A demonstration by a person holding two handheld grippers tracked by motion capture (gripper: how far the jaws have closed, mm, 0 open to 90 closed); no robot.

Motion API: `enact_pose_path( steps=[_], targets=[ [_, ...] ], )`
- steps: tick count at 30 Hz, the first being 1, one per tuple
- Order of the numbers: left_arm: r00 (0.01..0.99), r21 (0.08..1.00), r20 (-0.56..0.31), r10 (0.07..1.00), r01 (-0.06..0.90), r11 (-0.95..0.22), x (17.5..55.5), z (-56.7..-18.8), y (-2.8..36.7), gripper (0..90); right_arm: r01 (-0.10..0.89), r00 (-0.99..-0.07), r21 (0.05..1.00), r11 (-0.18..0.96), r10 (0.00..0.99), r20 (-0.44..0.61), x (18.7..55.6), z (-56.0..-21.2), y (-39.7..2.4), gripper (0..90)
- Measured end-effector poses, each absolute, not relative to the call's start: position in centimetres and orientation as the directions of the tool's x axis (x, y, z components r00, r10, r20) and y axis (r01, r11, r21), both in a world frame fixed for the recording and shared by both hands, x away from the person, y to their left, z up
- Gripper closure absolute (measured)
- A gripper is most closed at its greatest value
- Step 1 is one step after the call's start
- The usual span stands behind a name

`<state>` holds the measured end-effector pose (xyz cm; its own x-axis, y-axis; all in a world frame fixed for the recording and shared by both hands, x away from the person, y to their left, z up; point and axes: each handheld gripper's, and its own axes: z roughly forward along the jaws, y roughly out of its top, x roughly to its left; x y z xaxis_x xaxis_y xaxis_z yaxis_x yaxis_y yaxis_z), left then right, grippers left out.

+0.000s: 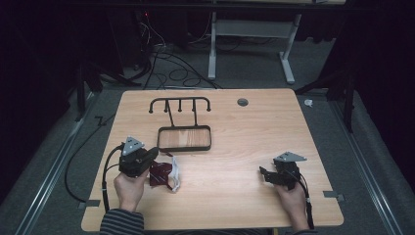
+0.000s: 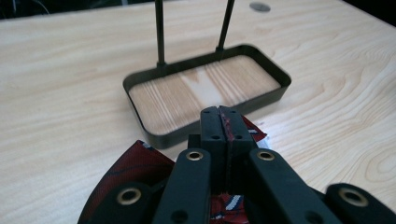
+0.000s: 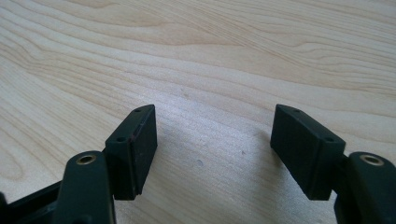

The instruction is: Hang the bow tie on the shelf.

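Note:
My left gripper [image 1: 154,153] is shut on a dark red patterned cloth [image 1: 160,173], and a red edge of it shows pinched between the closed pads in the left gripper view. The cloth [image 2: 133,170] hangs under the left gripper [image 2: 219,113], and a white part [image 1: 175,177] trails to its right on the wood. Just beyond stands a black metal stand: a shallow tray [image 1: 161,139] with two posts and a hook bar [image 1: 180,101]. The tray's rim [image 2: 261,100] lies right ahead of the jaws. My right gripper [image 1: 265,174] stands open low over bare wood at the table's right, with nothing between its jaws [image 3: 215,140].
The wooden table [image 1: 244,142] has a round grey grommet [image 1: 242,102] near its far edge. Cables lie on the floor behind and to the left of the table, and a white desk frame [image 1: 212,44] stands farther back.

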<state>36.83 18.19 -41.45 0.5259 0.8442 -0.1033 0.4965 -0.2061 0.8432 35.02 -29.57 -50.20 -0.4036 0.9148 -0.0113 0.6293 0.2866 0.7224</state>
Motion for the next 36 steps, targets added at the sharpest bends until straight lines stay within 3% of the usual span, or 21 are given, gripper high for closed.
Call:
enact_pose_path(
  steps=[5, 36],
  targets=[
    [0.537, 0.859, -0.141, 0.831, 0.485, -0.167, 36.7, -40.7, 18.3, 89.4, 0.629, -0.404, 0.723, 0.287, 0.915, -0.011, 35.0, -50.2, -29.6, 33.1],
    [0.584, 0.894, -0.120, 0.803, 0.416, -0.169, 36.7, -37.2, 16.8, 89.4, 0.631, -0.404, 0.723, 0.283, 0.915, -0.006, 35.0, -50.2, -29.6, 33.0]
  ],
)
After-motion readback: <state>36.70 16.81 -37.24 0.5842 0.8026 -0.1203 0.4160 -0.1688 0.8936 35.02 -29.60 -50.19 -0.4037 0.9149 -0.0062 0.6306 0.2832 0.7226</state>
